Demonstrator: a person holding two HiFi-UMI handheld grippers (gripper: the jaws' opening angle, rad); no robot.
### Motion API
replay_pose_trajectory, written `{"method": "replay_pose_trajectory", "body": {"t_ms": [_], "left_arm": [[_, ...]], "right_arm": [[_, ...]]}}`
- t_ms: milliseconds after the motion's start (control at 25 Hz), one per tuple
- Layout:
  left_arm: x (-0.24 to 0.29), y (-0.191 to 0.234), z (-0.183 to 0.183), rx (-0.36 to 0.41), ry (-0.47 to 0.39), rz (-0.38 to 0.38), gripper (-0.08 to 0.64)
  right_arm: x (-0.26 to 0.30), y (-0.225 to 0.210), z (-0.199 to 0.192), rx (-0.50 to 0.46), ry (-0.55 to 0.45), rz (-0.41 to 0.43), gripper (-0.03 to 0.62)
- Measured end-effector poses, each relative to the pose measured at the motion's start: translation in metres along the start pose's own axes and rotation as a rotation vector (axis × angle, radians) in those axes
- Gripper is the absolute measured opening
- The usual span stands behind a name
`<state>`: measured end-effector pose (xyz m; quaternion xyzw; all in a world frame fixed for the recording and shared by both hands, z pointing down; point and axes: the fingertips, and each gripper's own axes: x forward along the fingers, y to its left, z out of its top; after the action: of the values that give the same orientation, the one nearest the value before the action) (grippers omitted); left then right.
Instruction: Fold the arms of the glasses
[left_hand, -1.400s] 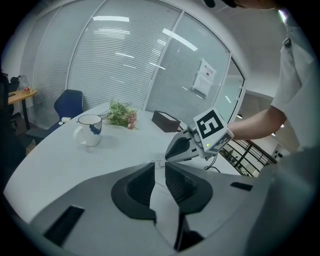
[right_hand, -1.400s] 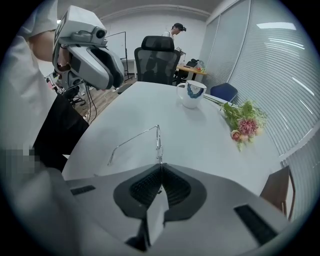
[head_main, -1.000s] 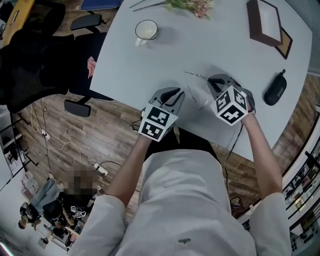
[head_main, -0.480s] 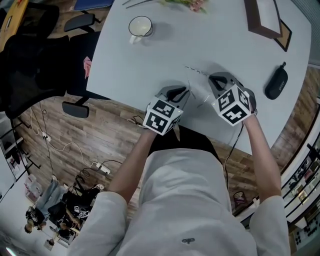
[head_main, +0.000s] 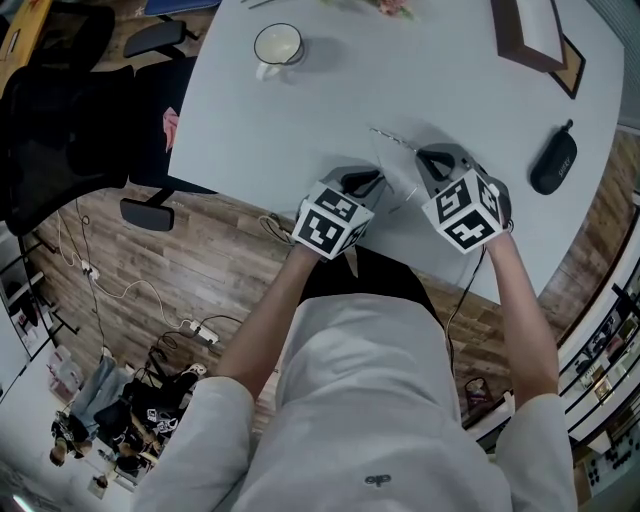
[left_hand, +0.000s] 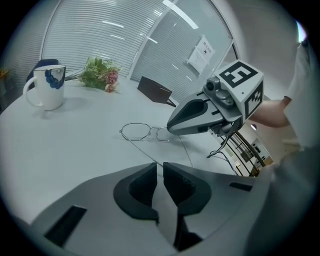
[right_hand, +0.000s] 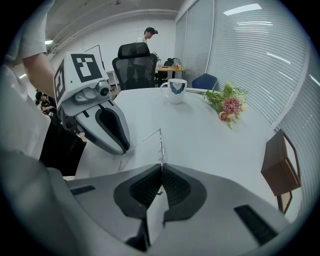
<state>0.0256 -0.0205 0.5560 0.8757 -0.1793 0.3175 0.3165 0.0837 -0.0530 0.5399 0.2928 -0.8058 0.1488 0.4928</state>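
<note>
Thin wire-rimmed glasses (left_hand: 144, 132) lie on the white table (head_main: 300, 110) with both arms open, near its front edge. My right gripper (right_hand: 161, 170) is shut on the frame, whose wire (right_hand: 160, 142) rises from its closed jaws. In the left gripper view it (left_hand: 171, 127) covers the far lens. My left gripper (left_hand: 159, 167) sits just left of the glasses (head_main: 392, 139). Its jaws stand almost together with a narrow slit, and the near arm (left_hand: 142, 151) runs into that slit. From above, the left gripper (head_main: 372, 182) and right gripper (head_main: 425, 160) are close together.
A white mug (head_main: 275, 47) stands at the far left of the table, flowers (left_hand: 100, 75) at the back. A brown picture frame (head_main: 535, 35) and a black case (head_main: 552, 165) lie to the right. A black office chair (head_main: 60, 110) stands left of the table.
My left gripper has moved right, closing in on the glasses' near arm. The right gripper has held its place on the frame.
</note>
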Motion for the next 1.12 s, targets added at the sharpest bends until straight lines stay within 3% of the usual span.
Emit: {"method": "replay_pose_trajectory", "body": {"t_ms": [1120], "left_arm": [[0.020,-0.007,0.016,-0.016,-0.034,0.016,0.048]], "right_arm": [[-0.001,0.031,-0.007,-0.003,0.009,0.058,0.012]]}}
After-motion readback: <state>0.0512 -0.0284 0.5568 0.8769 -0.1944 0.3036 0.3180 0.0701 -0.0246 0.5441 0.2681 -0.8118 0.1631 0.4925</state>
